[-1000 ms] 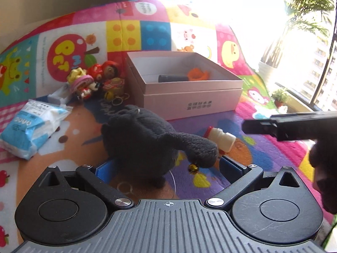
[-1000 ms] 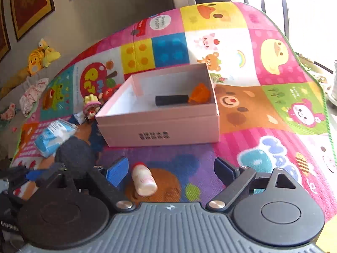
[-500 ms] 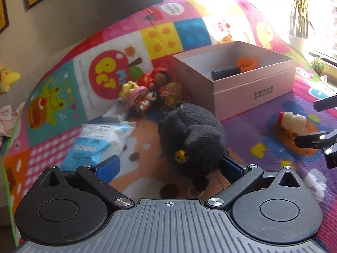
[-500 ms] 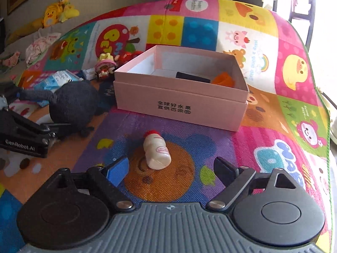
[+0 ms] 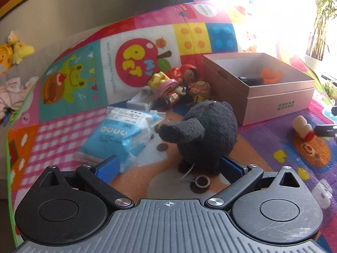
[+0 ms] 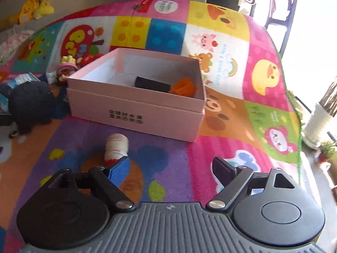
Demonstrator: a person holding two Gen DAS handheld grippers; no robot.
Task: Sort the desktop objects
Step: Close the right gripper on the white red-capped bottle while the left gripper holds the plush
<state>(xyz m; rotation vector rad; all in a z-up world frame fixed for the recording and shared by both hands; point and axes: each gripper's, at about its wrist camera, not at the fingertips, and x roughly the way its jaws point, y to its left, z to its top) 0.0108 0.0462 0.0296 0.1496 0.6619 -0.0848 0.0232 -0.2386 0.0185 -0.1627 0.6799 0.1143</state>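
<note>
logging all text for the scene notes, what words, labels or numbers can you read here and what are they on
"MY PET": red apple patch on the play mat, upside down from here.
"Have a good day": mat patch beside the rainbow, upside down.
Pink box: a line of Chinese characters, upside down, too blurred to read.
Blue and white packet: print too small.
Small bottle: red logo, unreadable.

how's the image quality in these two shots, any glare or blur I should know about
Left wrist view: window glare washes out the top right, bleaching the play mat behind the pink box; the black plush toy stays sharp. Right wrist view: overexposed right edge, slight blur, the small bottle soft; fisheye bending in both.
</note>
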